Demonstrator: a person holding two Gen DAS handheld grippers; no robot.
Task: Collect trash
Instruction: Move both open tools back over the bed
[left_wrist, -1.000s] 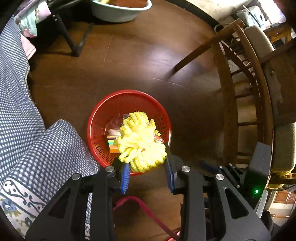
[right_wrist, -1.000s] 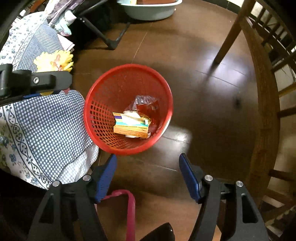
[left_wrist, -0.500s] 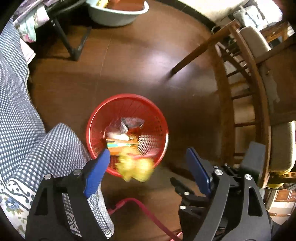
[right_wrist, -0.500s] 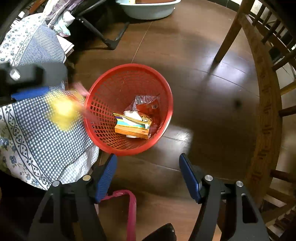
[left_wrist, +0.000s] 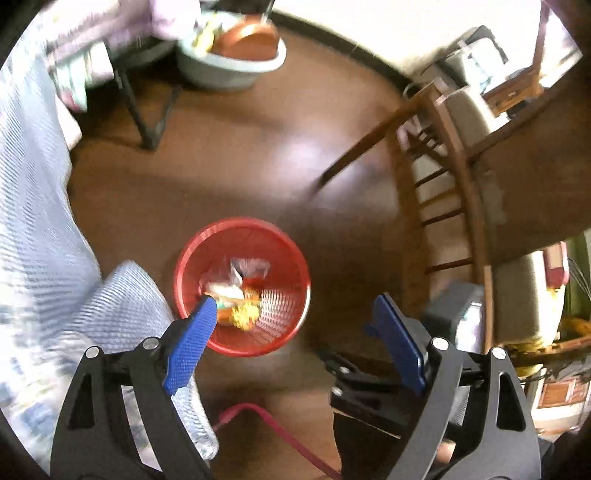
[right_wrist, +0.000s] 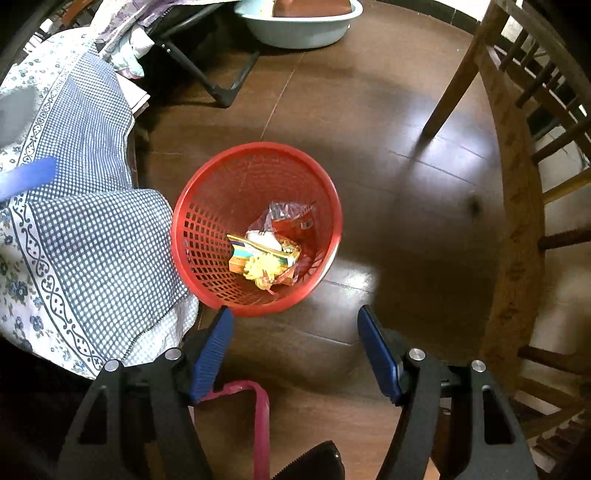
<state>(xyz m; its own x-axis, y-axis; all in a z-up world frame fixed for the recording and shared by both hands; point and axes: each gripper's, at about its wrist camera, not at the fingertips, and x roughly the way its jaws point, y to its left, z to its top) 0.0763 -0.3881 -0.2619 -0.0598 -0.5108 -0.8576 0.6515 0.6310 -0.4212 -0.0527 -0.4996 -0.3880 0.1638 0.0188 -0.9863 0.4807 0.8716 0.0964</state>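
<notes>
Yellow wad (right_wrist: 263, 271) lies in the red basket (right_wrist: 207, 221).
Our left gripper (left_wrist: 291, 332) and right gripper (right_wrist: 295, 347) gape empty; only the left view shows the shelf at upper right (left_wrist: 513, 92).

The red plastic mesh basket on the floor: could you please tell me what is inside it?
A crumpled yellow wad lies atop a flat cardboard box, beside clear plastic wrappers. Anything beneath them is covered.
</notes>
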